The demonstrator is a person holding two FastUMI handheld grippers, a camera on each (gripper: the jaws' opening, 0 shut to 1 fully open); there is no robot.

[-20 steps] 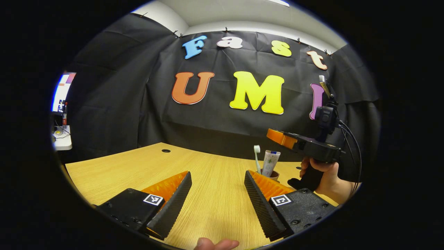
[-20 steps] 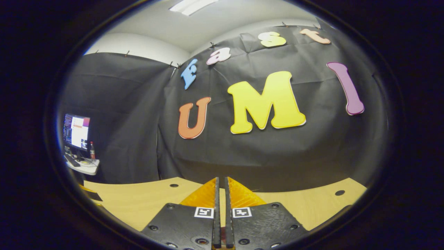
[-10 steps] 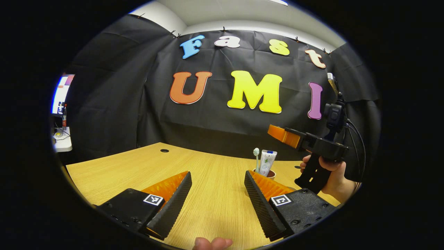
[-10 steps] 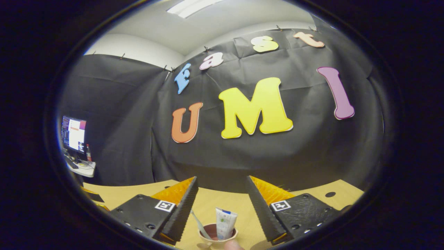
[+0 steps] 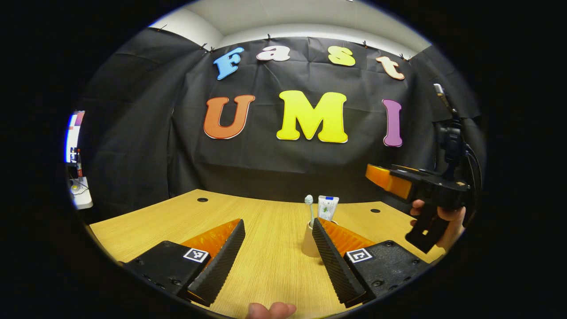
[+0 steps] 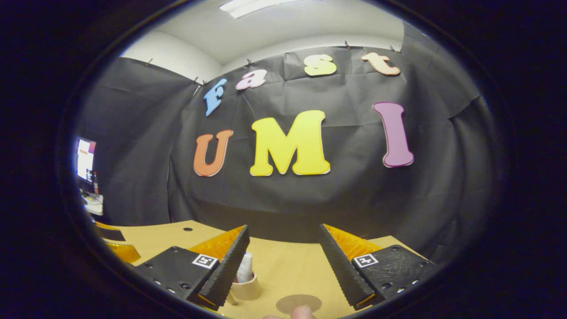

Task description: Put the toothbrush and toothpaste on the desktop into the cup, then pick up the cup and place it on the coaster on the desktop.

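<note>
A: State of the tools?
B: Left gripper [image 5: 278, 248] spread wide, empty, above the desktop [image 5: 177, 219]; right gripper [image 6: 283, 261] likewise wide, empty

A: Task items?
B: Cup [image 5: 308, 239] upright on desktop, holding toothbrush [image 5: 309, 204] and toothpaste [image 5: 328, 207]; coaster [image 6: 292, 302] lies apart, beside the cup; right gripper's hand [image 5: 445, 219] beyond

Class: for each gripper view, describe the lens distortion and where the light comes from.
Left gripper view: the light wooden desktop bows at its far edge, bent by the fisheye. Right gripper view: a bright ceiling strip light glares overhead, and the black cloth wall curves around it.
</note>
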